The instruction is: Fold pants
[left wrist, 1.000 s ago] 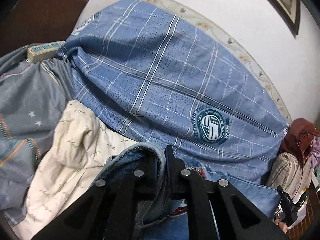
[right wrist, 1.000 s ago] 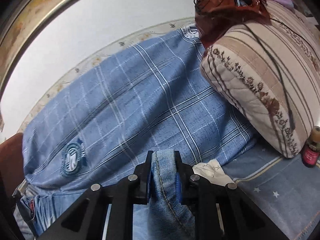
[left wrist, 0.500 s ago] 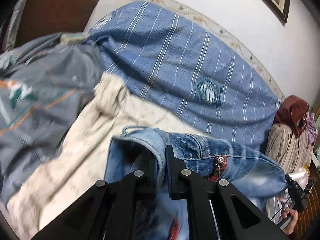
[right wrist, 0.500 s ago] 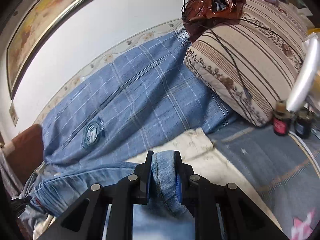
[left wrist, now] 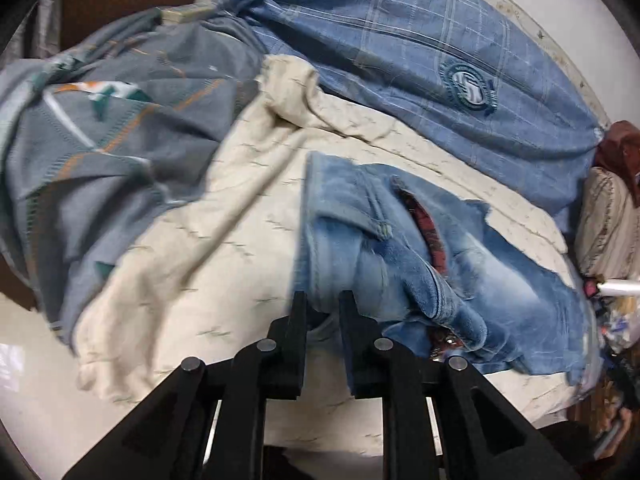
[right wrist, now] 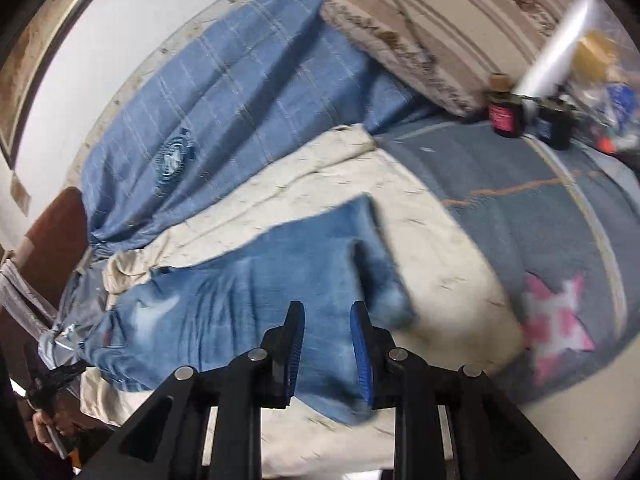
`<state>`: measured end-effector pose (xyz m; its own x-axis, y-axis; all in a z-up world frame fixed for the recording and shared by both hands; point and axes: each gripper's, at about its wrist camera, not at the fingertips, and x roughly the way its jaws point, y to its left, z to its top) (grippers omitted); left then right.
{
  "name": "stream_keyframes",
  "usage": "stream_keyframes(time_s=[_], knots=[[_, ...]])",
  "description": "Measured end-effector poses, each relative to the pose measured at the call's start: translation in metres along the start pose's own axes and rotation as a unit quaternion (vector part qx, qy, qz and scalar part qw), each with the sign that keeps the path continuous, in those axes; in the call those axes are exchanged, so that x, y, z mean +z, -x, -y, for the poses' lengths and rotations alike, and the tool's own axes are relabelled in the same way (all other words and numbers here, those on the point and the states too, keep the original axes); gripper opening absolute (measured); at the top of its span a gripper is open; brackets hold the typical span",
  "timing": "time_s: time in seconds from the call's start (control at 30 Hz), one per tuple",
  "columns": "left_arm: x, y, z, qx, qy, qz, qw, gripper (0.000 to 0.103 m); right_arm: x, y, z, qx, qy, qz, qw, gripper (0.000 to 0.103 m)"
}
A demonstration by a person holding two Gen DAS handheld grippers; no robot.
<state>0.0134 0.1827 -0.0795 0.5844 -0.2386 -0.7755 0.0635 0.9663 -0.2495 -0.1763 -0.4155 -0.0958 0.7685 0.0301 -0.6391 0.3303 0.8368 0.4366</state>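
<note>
The blue denim pants [left wrist: 420,264] lie spread on a cream blanket [left wrist: 224,216] on the bed. In the left wrist view the waistband end with a red-lined pocket faces me. My left gripper [left wrist: 322,304] has its jaws a little apart, with a denim edge still lying between them. In the right wrist view the pants [right wrist: 256,300] lie flat below my right gripper [right wrist: 326,316], which is open with its blue pads clear of the cloth.
A blue checked cover [left wrist: 440,40] runs along the wall behind. A grey patterned quilt [left wrist: 100,140] lies at the left. A striped pillow [right wrist: 440,20] and small dark bottles [right wrist: 504,112] stand at the right. A pink star pattern [right wrist: 556,320] marks the grey bedsheet.
Both grippers have swung down and pulled back from the wall side. The pants have dropped onto the cream blanket. Both grippers have opened; the right one has let go of the denim.
</note>
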Motion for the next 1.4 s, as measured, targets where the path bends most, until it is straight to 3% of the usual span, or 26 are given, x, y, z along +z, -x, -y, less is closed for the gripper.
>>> stream_keyframes(time_s=[0.1,0.17,0.2,0.27,0.37,0.47,0.53,0.57,0.63,0.67,0.8,0.97,1.07,1.13,1.2,1.3,1.33,1.4], knots=[[0.0,0.016,-0.009,0.028,0.001,0.015,0.9995,0.017,0.011,0.009,0.005,0.003,-0.009,0.01,1.0,0.029],[0.003,0.025,-0.011,0.021,0.013,0.026,0.9994,0.017,0.021,0.005,0.0,0.002,-0.005,0.014,1.0,0.047],[0.005,0.03,-0.011,0.016,0.016,0.033,0.9992,0.018,0.027,0.002,-0.005,0.0,-0.003,0.017,1.0,0.072],[0.008,0.037,-0.002,0.002,0.011,0.05,0.9987,0.02,0.036,-0.008,-0.015,0.002,0.001,0.025,1.0,0.075],[0.01,0.042,0.021,-0.021,-0.015,0.066,0.9974,0.024,0.044,-0.037,-0.031,0.004,0.015,0.004,1.0,0.075],[0.007,0.033,0.047,-0.042,-0.043,0.066,0.996,0.029,0.046,-0.074,-0.041,-0.04,0.018,-0.04,0.998,0.066],[0.006,0.025,0.06,-0.053,-0.057,0.063,0.995,0.029,0.045,-0.095,-0.037,-0.067,0.002,-0.073,0.995,0.05],[0.005,0.019,0.066,-0.059,-0.062,0.061,0.9945,0.029,0.043,-0.102,-0.034,-0.077,-0.007,-0.079,0.994,0.046],[0.001,0.008,0.074,-0.065,-0.072,0.055,0.9938,0.029,0.039,-0.11,-0.03,-0.08,-0.014,-0.093,0.992,0.022],[0.001,0.004,0.077,-0.062,-0.076,0.052,0.9938,0.029,0.038,-0.111,-0.031,-0.074,-0.014,-0.097,0.992,0.017],[-0.006,-0.024,0.074,-0.039,-0.074,0.027,0.9961,0.029,0.045,-0.096,-0.049,-0.068,0.024,-0.061,0.996,0.014],[-0.01,-0.036,0.057,-0.05,-0.04,0.027,0.9976,0.029,0.081,-0.055,-0.075,-0.063,0.048,0.038,0.996,0.014],[-0.01,-0.039,0.056,-0.055,-0.029,0.036,0.9974,0.029,0.098,-0.051,-0.092,-0.09,0.075,0.08,0.99,0.014],[-0.011,-0.038,0.06,-0.053,-0.035,0.046,0.9969,0.036,0.102,-0.062,-0.094,-0.113,0.078,0.094,0.986,0.014],[-0.013,-0.037,0.066,-0.05,-0.046,0.052,0.9964,0.041,0.102,-0.089,-0.08,-0.133,0.062,0.071,0.987,0.014],[-0.016,-0.04,0.073,-0.04,-0.071,0.047,0.9956,0.046,0.091,-0.135,-0.044,-0.136,0.013,-0.014,0.99,0.018],[-0.018,-0.041,0.074,-0.037,-0.079,0.043,0.9952,0.048,0.085,-0.144,-0.03,-0.128,-0.016,-0.044,0.991,0.018],[-0.018,-0.043,0.074,-0.04,-0.083,0.038,0.995,0.05,0.076,-0.139,-0.008,-0.081,-0.078,-0.045,0.993,0.018]])
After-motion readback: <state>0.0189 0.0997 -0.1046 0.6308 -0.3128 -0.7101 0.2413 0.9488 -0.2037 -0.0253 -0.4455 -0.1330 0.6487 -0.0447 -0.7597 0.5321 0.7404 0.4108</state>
